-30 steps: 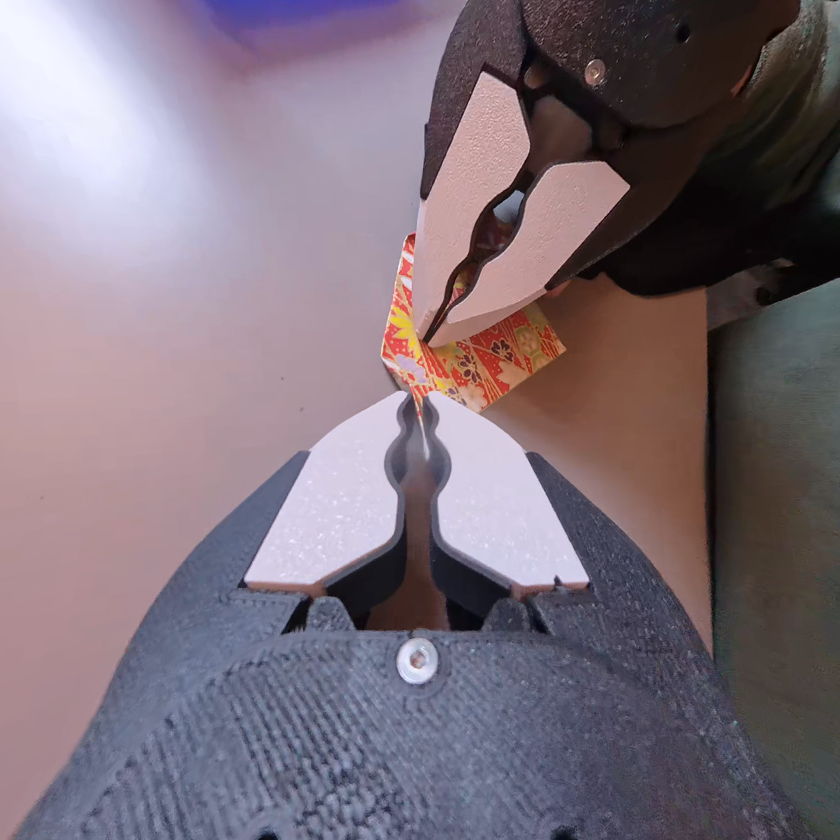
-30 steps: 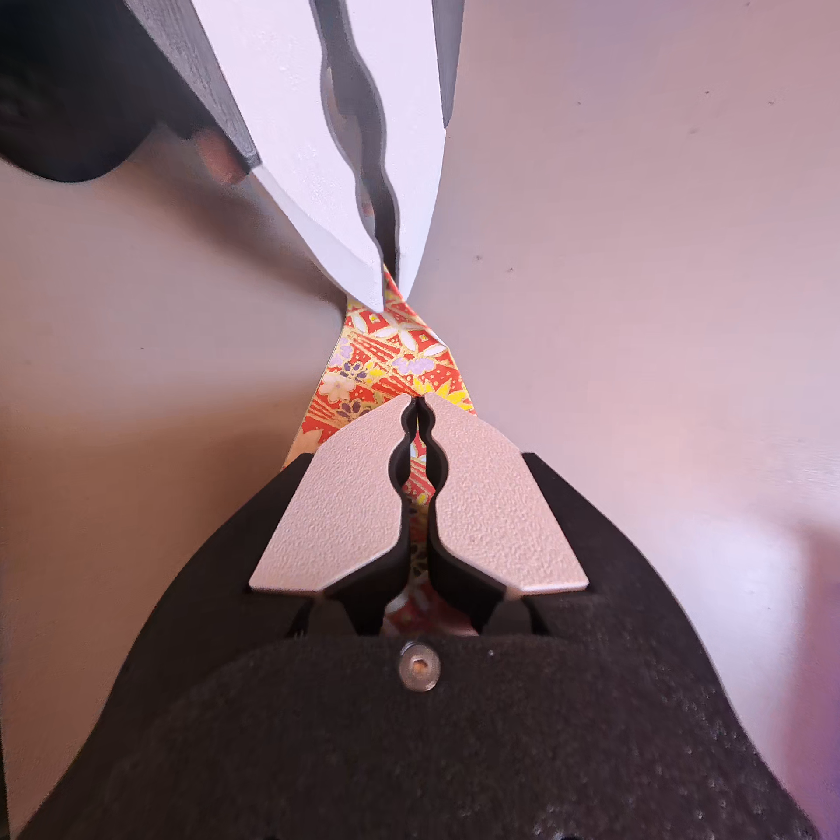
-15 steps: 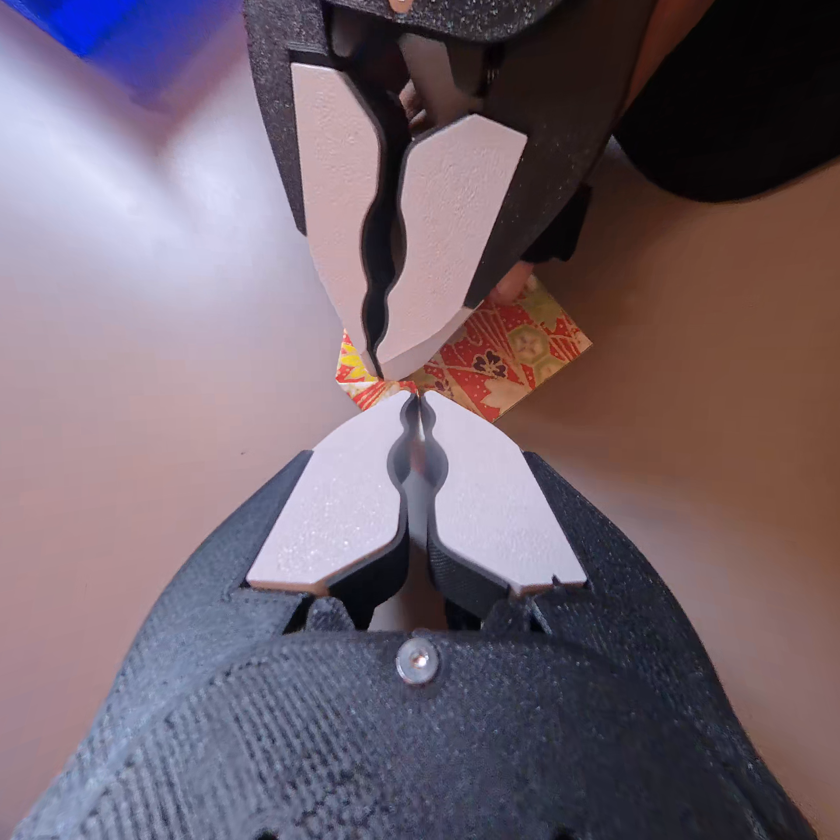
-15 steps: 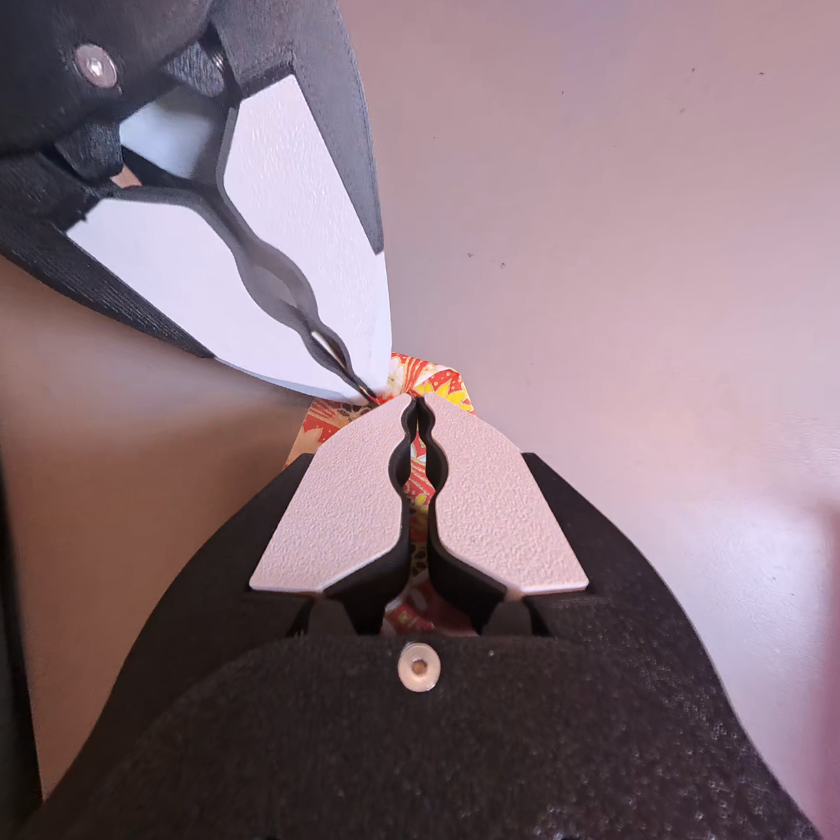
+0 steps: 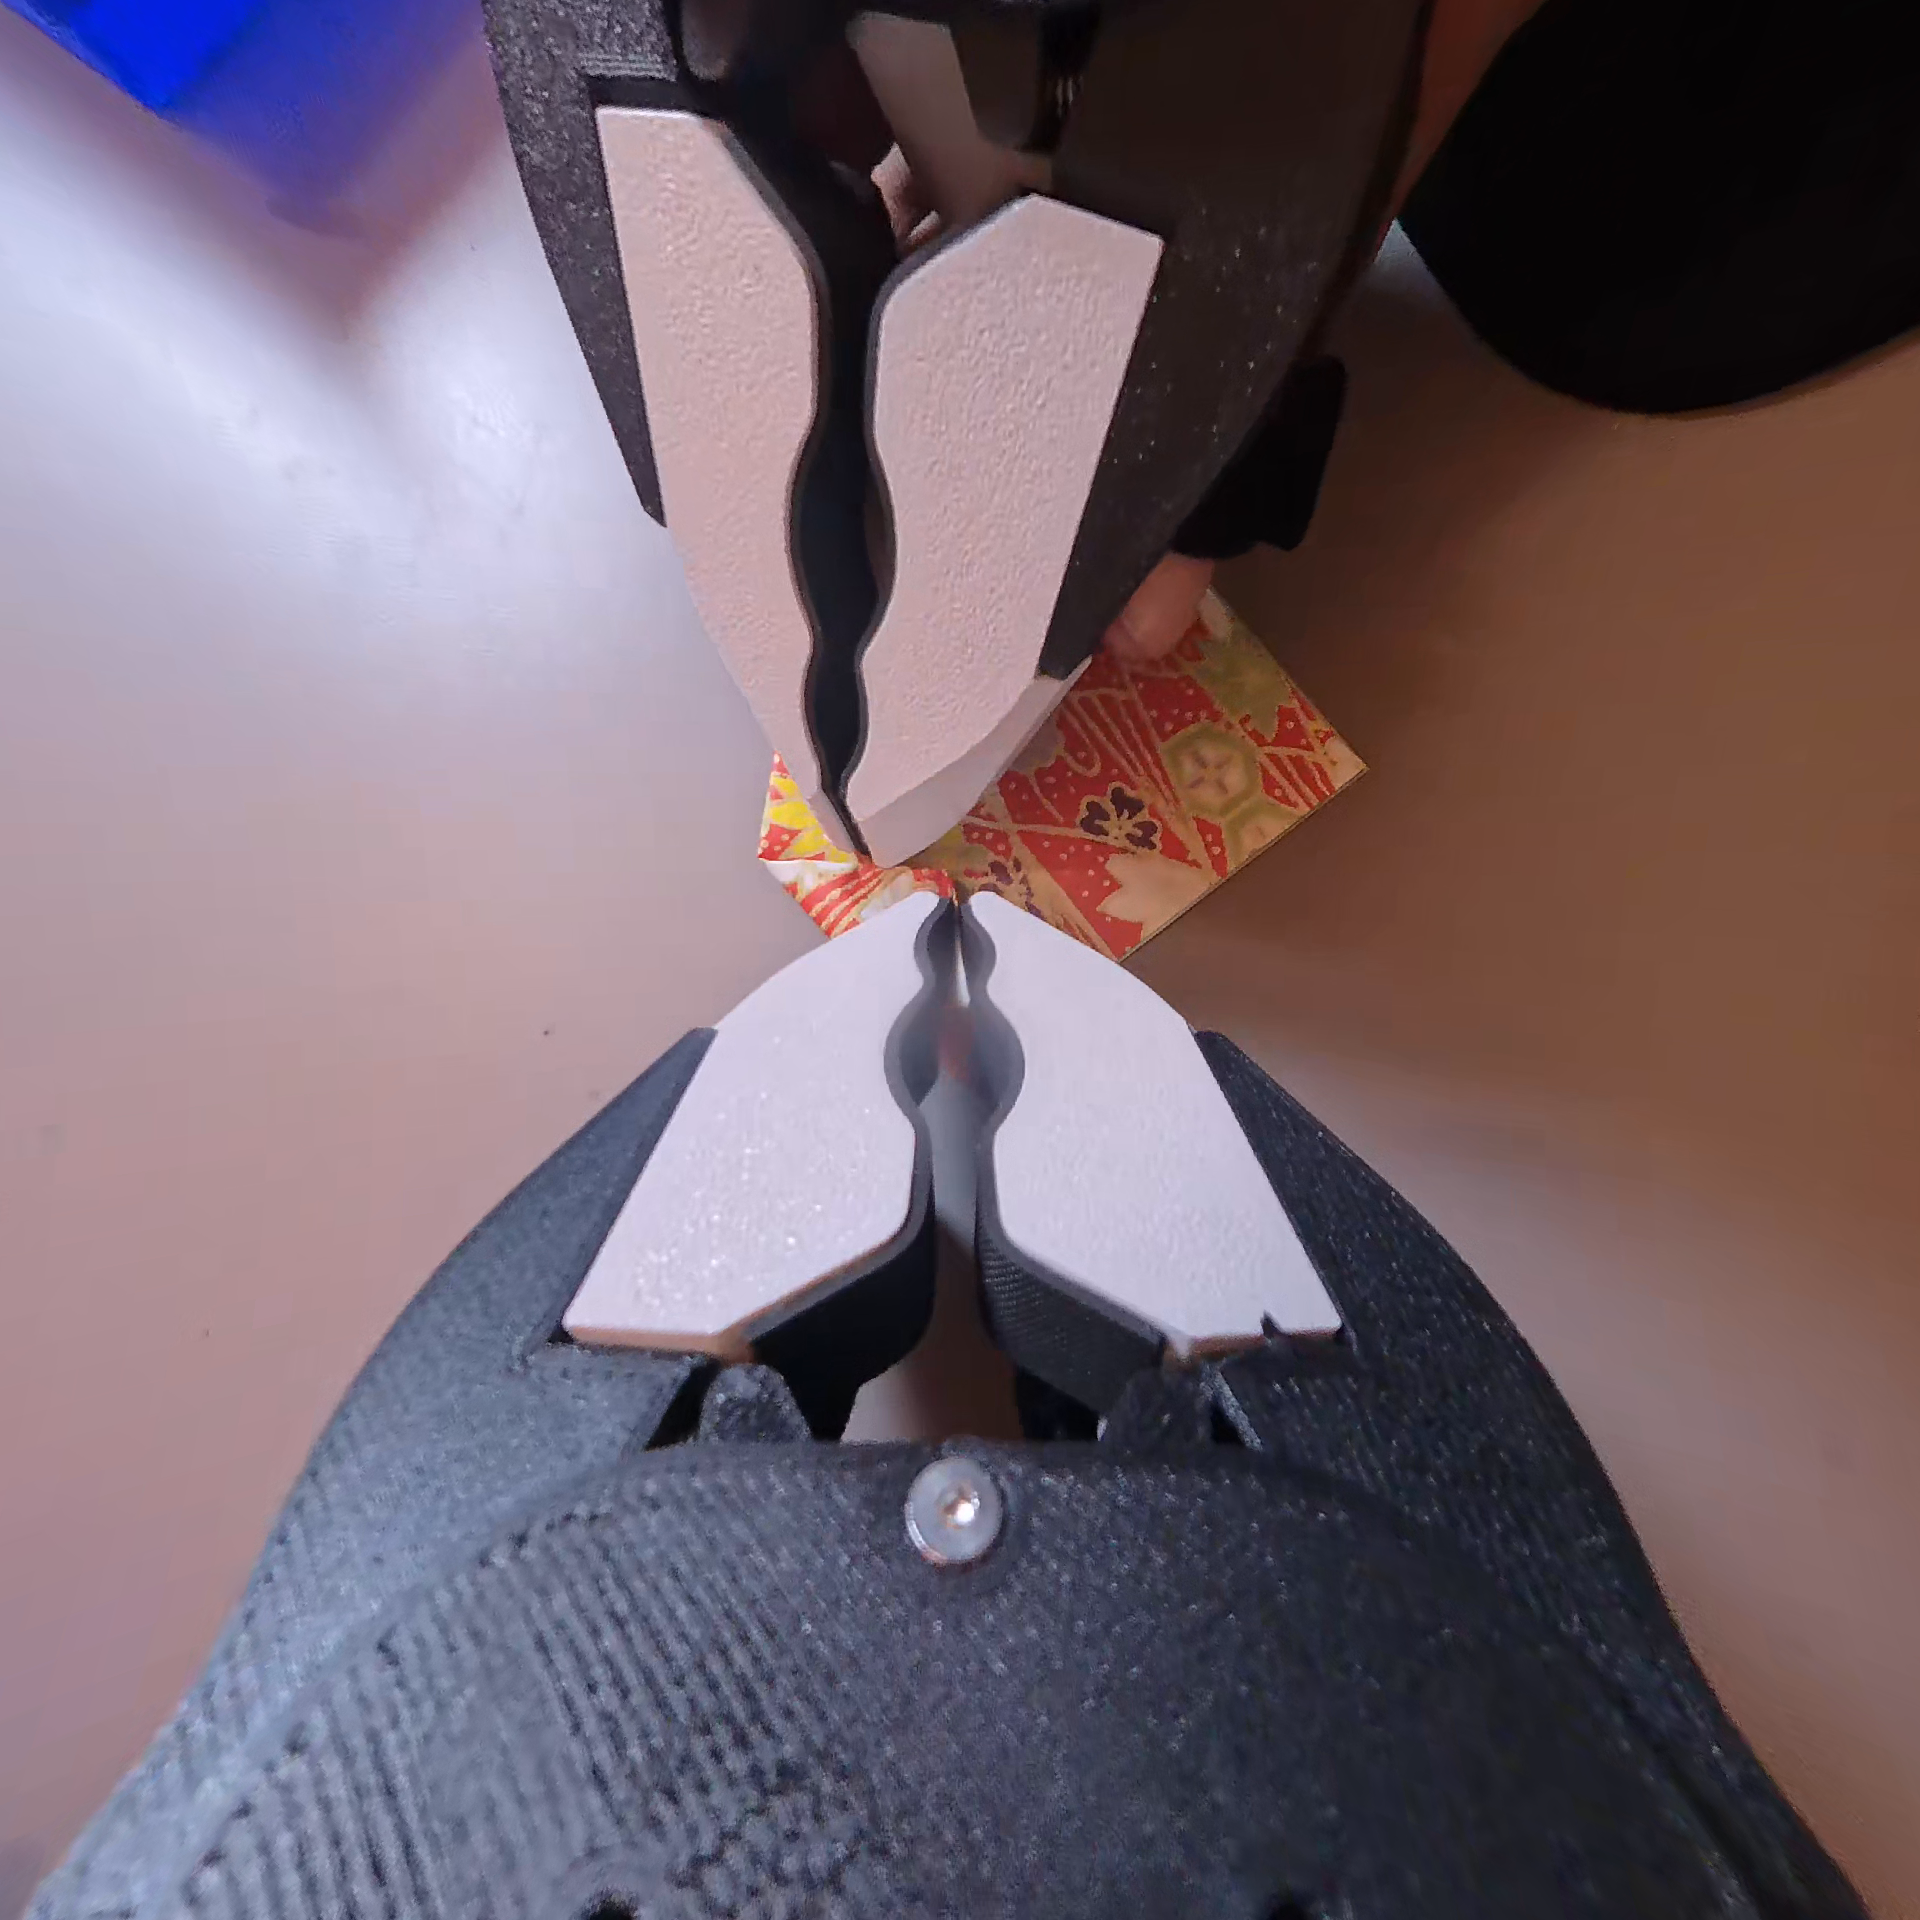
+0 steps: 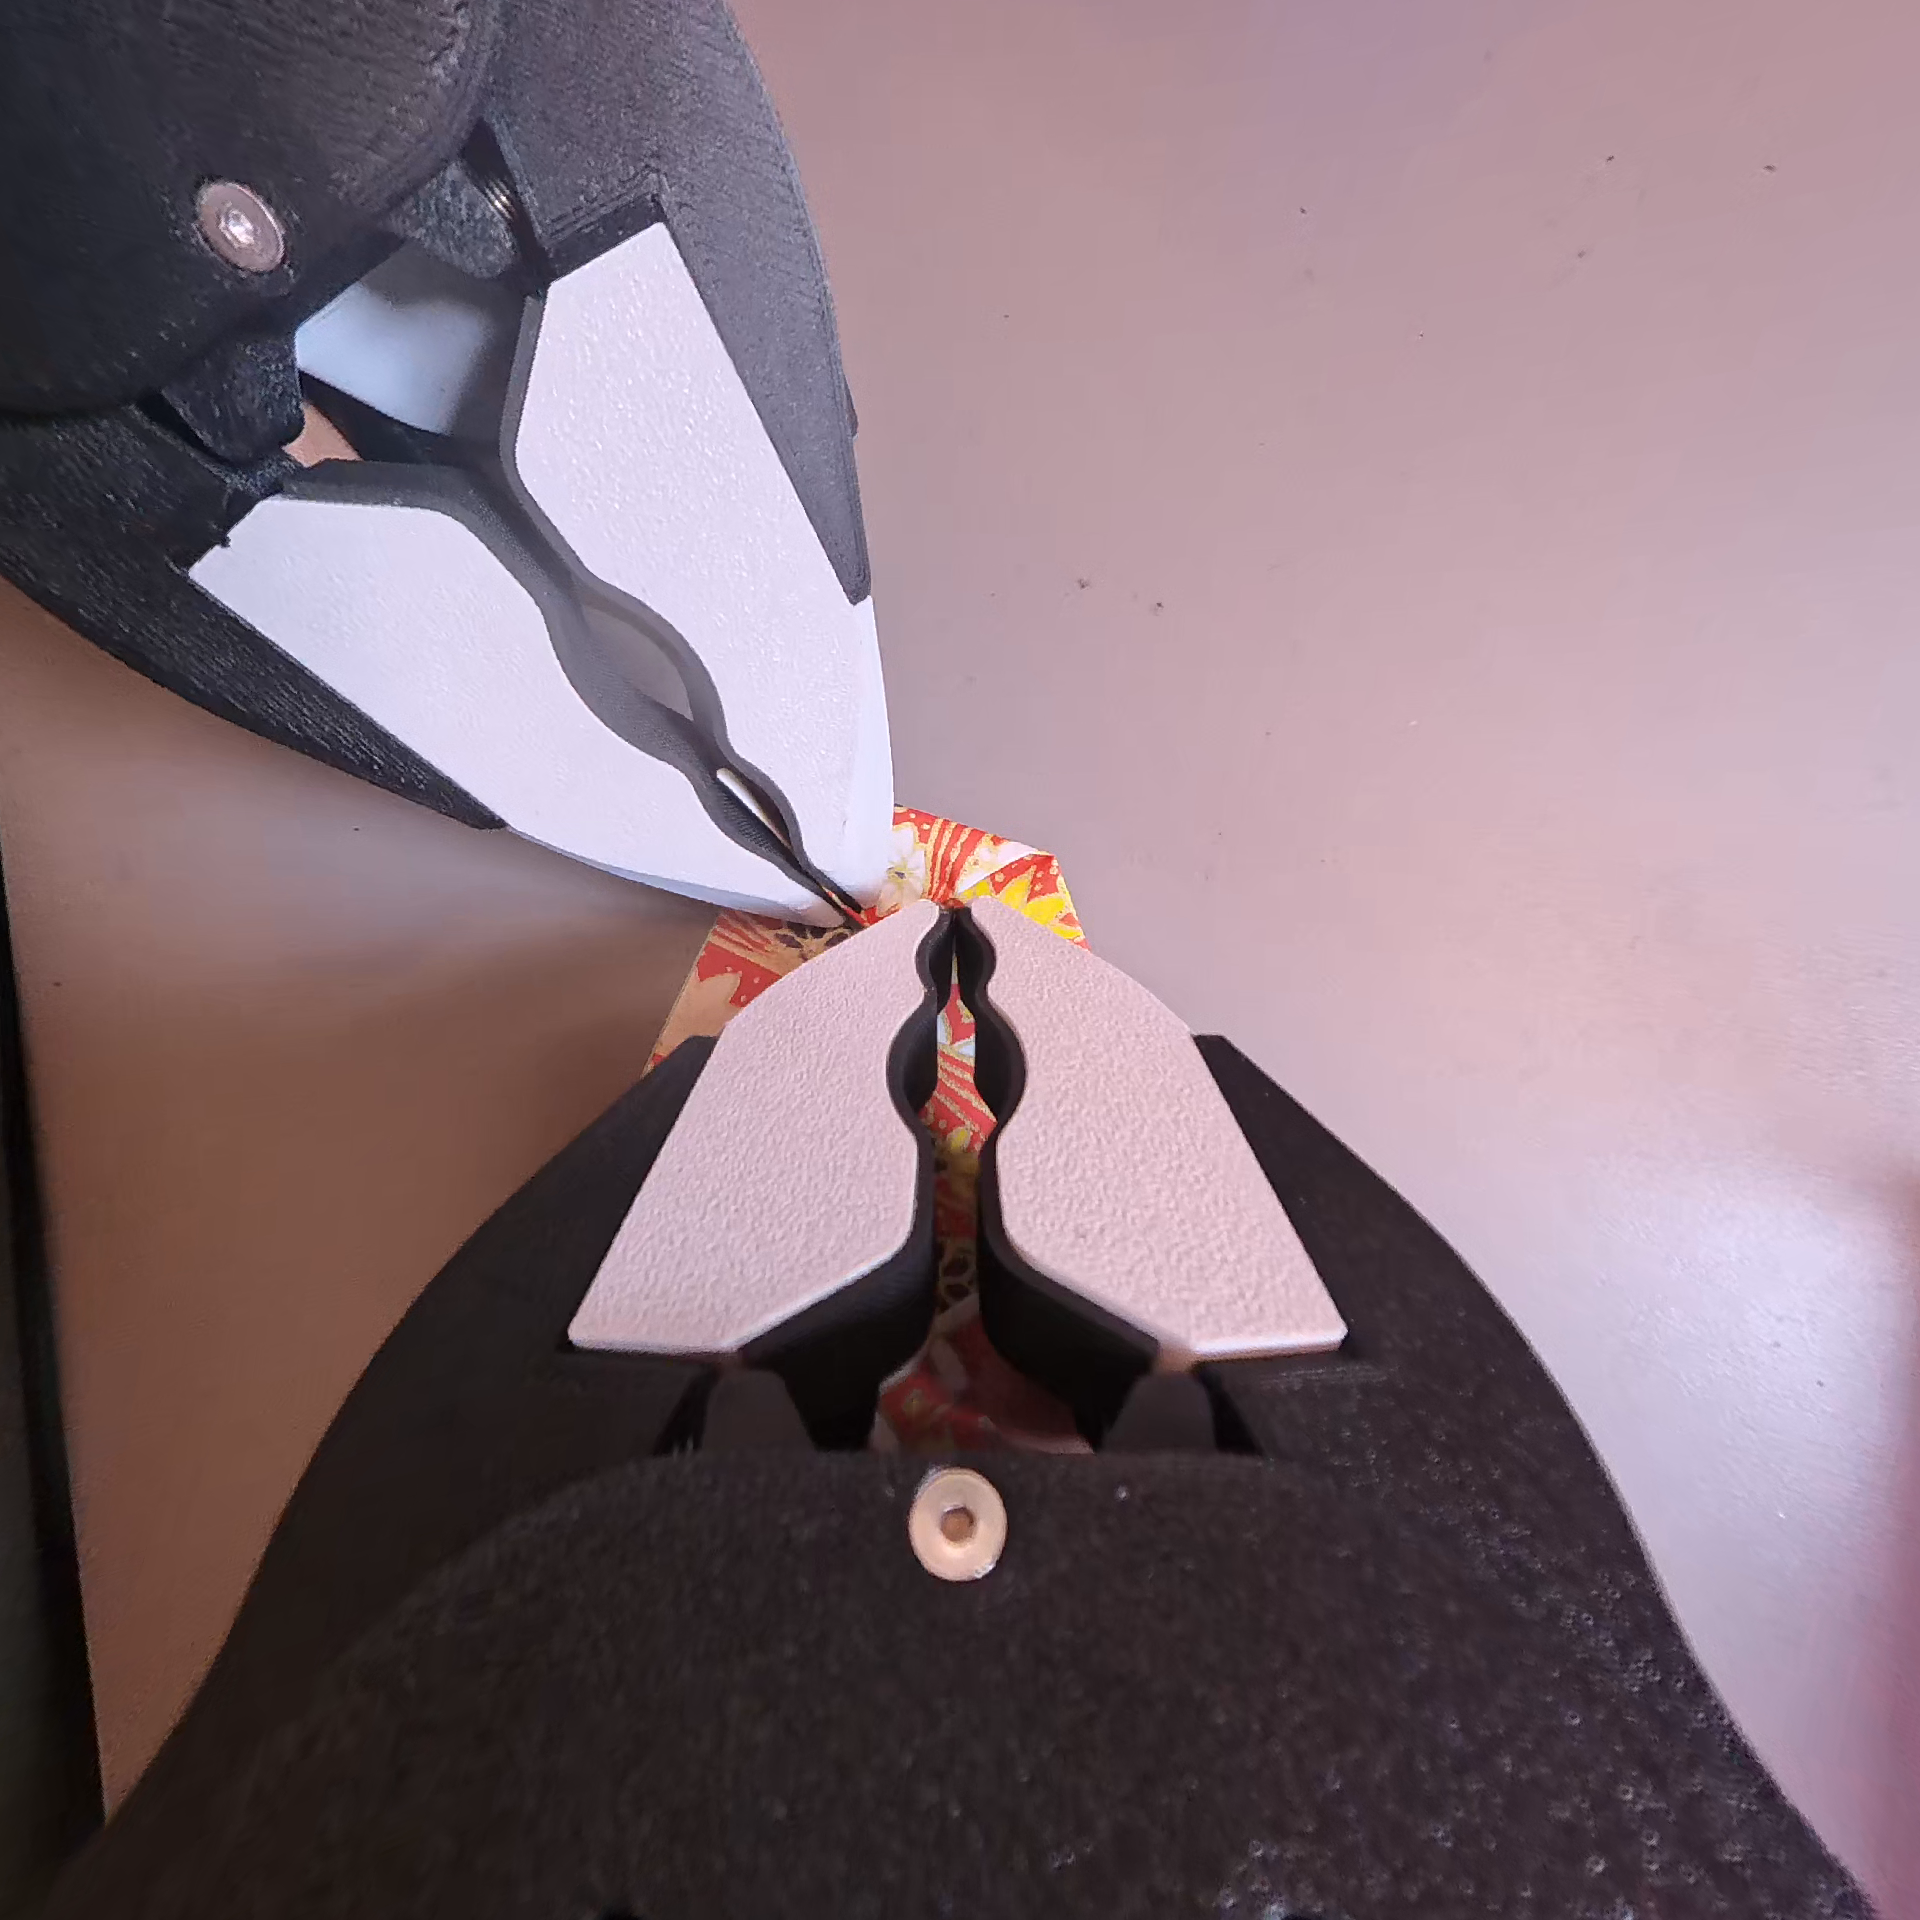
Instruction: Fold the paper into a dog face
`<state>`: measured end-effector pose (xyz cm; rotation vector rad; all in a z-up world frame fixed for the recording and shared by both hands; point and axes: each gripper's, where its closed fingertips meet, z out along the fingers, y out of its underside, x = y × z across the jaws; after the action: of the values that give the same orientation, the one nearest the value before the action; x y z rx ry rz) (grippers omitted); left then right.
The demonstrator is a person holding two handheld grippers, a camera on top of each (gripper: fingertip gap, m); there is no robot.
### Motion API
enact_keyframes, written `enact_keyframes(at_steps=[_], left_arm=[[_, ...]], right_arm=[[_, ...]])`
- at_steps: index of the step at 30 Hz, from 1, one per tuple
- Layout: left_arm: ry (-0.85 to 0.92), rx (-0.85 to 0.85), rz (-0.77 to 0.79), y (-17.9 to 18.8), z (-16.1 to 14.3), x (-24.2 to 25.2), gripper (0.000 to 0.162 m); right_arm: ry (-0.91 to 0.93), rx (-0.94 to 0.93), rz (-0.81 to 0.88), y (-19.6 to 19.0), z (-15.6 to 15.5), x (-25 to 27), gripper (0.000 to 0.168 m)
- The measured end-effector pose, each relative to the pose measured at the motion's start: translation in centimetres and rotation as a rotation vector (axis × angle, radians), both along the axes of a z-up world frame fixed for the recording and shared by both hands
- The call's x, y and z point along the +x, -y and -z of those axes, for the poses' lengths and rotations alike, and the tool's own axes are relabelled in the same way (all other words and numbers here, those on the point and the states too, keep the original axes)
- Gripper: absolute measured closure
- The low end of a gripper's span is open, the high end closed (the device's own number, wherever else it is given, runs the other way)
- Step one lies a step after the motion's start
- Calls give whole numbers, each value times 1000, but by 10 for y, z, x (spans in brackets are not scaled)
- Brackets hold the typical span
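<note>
nearest, left gripper (image 5: 954, 906) with pale fingers pinched together on a corner of the paper (image 5: 1164, 821). just beyond, folded paper lying on the plain tabletop (image 5: 312, 779), patterned in red, gold and yellow with flowers. farther, right gripper (image 5: 850, 836) clamped on the same paper, tips almost touching the left's.

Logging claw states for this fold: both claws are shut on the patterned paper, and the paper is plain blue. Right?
Not quite: the paper is red with yellow and gold floral patterns, not plain blue, as the left wrist view shows. The left claw and the right claw are both shut on it.
</note>
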<state>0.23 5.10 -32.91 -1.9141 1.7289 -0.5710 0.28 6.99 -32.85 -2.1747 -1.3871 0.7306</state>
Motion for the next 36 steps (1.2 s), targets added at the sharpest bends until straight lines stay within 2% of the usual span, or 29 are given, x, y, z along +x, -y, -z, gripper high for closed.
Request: enact_keyframes(at_steps=[8,14,24,36], left_arm=[[-2,17,-4,0,0,0,162],[0,11,5,2,0,0,162],[-6,17,14,3,0,0,162],[-7,11,9,5,0,-8,162]], right_arm=[[-8,-10,-10,0,-2,1,164],[-121,96,-25,-10,-23,-7,165],[6,134,-64,-7,0,-8,168],[-16,160,-93,-4,-7,-6,167]])
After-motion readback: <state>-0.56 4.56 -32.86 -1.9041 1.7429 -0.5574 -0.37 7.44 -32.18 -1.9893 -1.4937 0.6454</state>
